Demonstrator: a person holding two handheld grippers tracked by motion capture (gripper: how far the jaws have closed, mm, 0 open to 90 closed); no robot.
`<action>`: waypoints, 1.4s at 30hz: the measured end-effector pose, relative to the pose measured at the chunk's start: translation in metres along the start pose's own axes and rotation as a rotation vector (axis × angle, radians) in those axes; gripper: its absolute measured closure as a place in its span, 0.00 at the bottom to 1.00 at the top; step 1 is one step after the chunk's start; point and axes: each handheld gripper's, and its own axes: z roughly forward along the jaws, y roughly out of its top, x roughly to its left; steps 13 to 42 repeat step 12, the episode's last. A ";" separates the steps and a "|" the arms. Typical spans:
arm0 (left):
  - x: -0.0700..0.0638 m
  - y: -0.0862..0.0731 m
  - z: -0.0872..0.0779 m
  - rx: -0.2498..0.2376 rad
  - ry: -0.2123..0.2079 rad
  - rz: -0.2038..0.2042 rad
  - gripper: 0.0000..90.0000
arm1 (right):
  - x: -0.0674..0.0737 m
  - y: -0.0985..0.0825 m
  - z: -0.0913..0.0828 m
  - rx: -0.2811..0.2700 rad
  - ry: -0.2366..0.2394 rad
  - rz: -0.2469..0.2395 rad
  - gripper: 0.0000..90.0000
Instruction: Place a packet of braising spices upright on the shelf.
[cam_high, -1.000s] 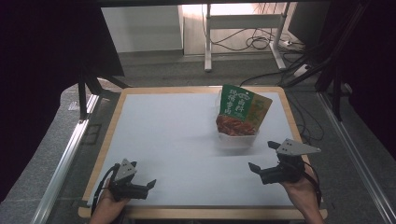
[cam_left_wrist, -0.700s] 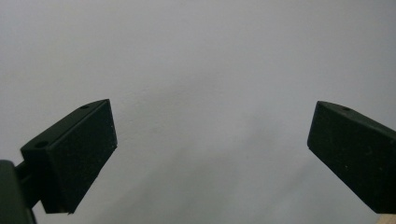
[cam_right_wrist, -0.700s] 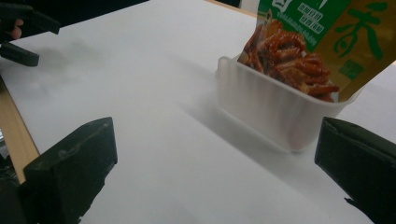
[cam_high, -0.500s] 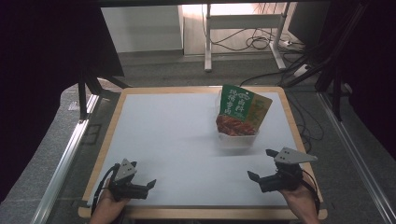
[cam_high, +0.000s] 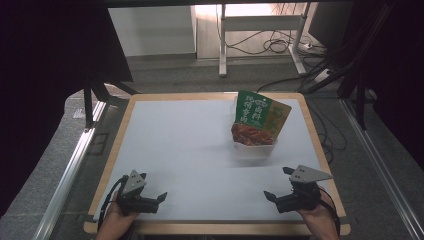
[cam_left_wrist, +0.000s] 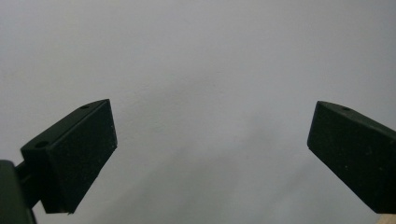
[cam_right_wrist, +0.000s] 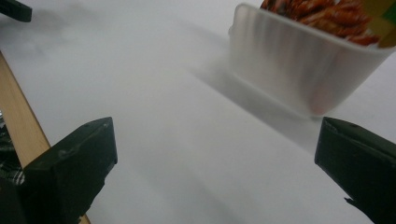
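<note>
A green and orange food packet (cam_high: 259, 118) stands upright in a translucent white tub (cam_high: 254, 148) on the right half of the table. That tub (cam_right_wrist: 299, 74) with the packet's red print above its rim fills the upper right of the right gripper view. My right gripper (cam_high: 280, 184) is open near the front right edge, a short way in front of the tub, with nothing between its jaws. At the front left, my left gripper (cam_high: 154, 186) is open over bare white tabletop (cam_left_wrist: 201, 84).
The white table surface (cam_high: 185, 145) has a wooden rim (cam_high: 118, 130) all round. Metal rails and dark stands flank the table on both sides. Behind it are desk legs (cam_high: 223, 45) and cables on the floor.
My right gripper has drawn back toward the table's front edge and slightly down. The left gripper and the packet in its tub have stayed put.
</note>
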 end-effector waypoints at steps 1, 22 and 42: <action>0.000 0.000 0.000 -0.001 0.000 0.000 0.02 | 0.000 -0.002 0.002 0.009 0.006 0.004 0.00; 0.000 0.000 0.000 0.001 -0.002 0.003 0.02 | -0.001 -0.013 0.014 0.046 0.038 0.025 0.00; 0.000 0.000 0.000 0.001 -0.002 0.003 0.02 | -0.001 -0.013 0.014 0.046 0.038 0.025 0.00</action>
